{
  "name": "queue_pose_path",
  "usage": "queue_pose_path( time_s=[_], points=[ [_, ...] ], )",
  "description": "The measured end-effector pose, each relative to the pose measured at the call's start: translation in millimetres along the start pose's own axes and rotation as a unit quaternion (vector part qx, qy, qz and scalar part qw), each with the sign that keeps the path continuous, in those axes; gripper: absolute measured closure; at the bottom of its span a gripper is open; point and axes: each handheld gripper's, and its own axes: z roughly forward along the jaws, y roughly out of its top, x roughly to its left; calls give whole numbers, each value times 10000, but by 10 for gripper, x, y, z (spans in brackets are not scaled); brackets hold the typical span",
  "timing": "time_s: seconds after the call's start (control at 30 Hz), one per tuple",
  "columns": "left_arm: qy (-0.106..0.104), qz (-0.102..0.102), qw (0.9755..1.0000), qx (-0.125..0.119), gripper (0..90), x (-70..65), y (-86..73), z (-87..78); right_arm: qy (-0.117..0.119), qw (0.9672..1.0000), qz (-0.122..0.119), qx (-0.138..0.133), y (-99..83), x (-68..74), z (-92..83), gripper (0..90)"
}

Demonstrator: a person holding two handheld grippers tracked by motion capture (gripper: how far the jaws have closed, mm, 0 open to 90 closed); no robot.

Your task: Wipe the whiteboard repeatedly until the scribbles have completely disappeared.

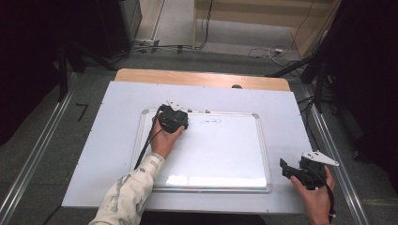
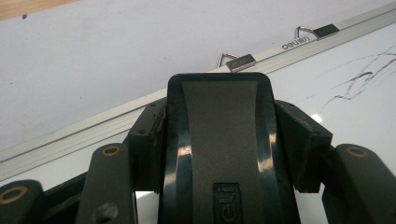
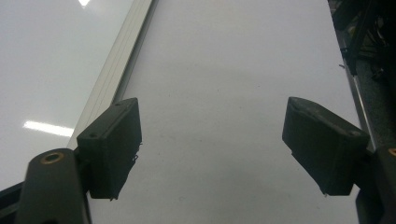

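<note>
The left tongs (image 1: 174, 118) sit over the upper left part of a whiteboard (image 1: 220, 154) that lies flat on the white-covered worktop (image 1: 112, 140), and their jaws are pinching a black whiteboard eraser (image 2: 219, 149) from both sides. In the left gripper view the eraser stands between the pads with its rounded end pointing toward the board's aluminium top rail (image 2: 93, 128), just short of it, where two small metal hanger clips (image 2: 240, 61) are fixed. To the right of the eraser a few thin scribbled marker lines (image 2: 359, 79) remain on the white surface; in the high view they lie just beside the left tongs, near the top edge. The right tongs (image 3: 212, 149) are spread wide with nothing between the pads, held above the bare worktop just off the whiteboard's right frame (image 3: 116, 74), near the front right corner.
</note>
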Motion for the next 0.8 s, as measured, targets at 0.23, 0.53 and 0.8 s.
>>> queue_pose_path(
  time_s=[0.23,0.53,0.8],
  points=[
    [13,68,10000,12,415,-47,27,25,-5,10000,-12,3,3,7,1,184],
    [-100,210,9997,-2,415,-263,109,107,3,10000,7,-5,4,12,-4,184],
    [-224,331,9992,-7,415,-451,185,180,7,10000,-12,-22,4,2,-7,184]
  ],
)
